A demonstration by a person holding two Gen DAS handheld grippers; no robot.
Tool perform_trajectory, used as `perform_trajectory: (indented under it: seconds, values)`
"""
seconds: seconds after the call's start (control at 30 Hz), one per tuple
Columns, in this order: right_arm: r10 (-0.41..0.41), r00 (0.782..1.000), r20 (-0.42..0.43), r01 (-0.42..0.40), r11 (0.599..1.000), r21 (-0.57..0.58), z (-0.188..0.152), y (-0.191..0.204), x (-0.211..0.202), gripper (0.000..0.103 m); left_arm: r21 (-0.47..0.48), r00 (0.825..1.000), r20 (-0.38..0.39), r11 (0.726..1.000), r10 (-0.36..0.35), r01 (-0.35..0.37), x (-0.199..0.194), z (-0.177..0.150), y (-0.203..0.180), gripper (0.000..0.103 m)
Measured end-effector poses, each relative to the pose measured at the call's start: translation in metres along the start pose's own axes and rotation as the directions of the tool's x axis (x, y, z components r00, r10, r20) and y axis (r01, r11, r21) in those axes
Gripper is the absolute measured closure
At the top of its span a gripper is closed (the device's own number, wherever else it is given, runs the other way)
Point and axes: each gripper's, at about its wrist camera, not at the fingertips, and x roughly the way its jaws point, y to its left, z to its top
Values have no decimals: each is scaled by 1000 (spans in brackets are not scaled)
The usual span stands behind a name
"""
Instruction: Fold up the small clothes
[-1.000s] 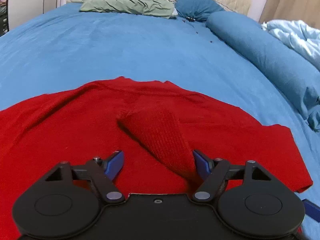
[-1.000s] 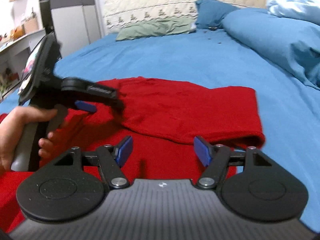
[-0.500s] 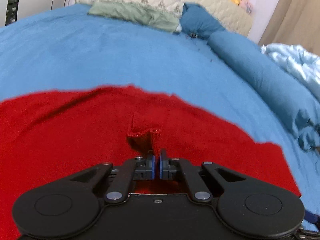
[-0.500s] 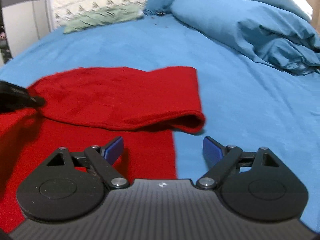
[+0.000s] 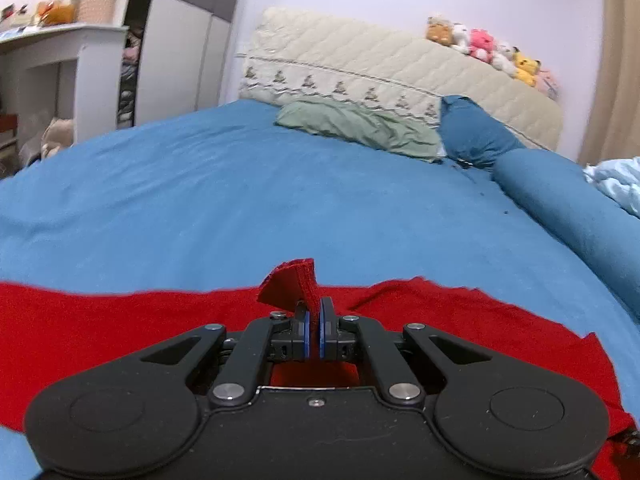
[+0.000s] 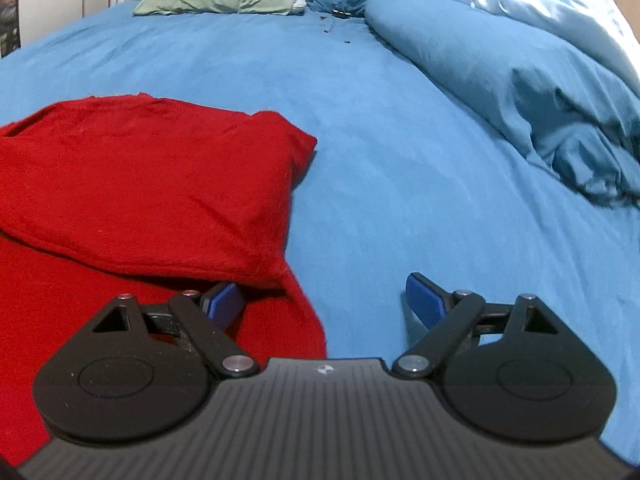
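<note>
A red knit garment (image 5: 120, 332) lies spread on the blue bed sheet (image 5: 240, 208). My left gripper (image 5: 315, 326) is shut on a pinched fold of the red garment, and a tab of cloth sticks up above the pads. In the right wrist view the garment (image 6: 140, 184) has a part folded over itself, its corner near the left fingertip (image 6: 222, 300). My right gripper (image 6: 326, 300) is open and empty, low over the garment's right edge and the sheet (image 6: 400, 160).
A green pillow (image 5: 360, 128), a dark blue pillow (image 5: 472, 136) and a quilted headboard (image 5: 380, 72) are at the far end. A rolled blue duvet (image 6: 500, 80) lies along the right side. A white shelf and wardrobe (image 5: 80, 72) stand at left.
My left gripper closed on a fold of the red garment and lifted it, tilting up. My right gripper stayed open and moved right, toward the garment's right edge.
</note>
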Motion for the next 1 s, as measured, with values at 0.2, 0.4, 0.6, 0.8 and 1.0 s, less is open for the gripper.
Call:
perform_trajectory:
  seconds: [0.2, 0.4, 0.6, 0.8, 1.0]
  values:
    - [-43, 999, -18, 43, 999, 11, 4, -18, -3, 2, -15, 998, -58, 1000, 10, -10, -5, -19, 13, 99]
    - [-38, 998, -52, 35, 997, -68, -1, -20, -14, 1, -66, 985, -165, 996, 51, -63, -23, -29, 34, 86]
    - [216, 973, 80, -214, 976, -30, 30, -8, -39, 1, 22, 994, -108, 1000, -16, 19, -38, -4, 8, 55]
    - [360, 931, 59, -362, 932, 30, 34, 18, 13, 2, 62, 983, -178, 997, -41, 53, 2, -14, -11, 55]
    - [396, 917, 52, -399, 916, 53, 32, 9, 18, 3, 51, 974, -223, 997, -44, 56, 3, -31, 2, 56]
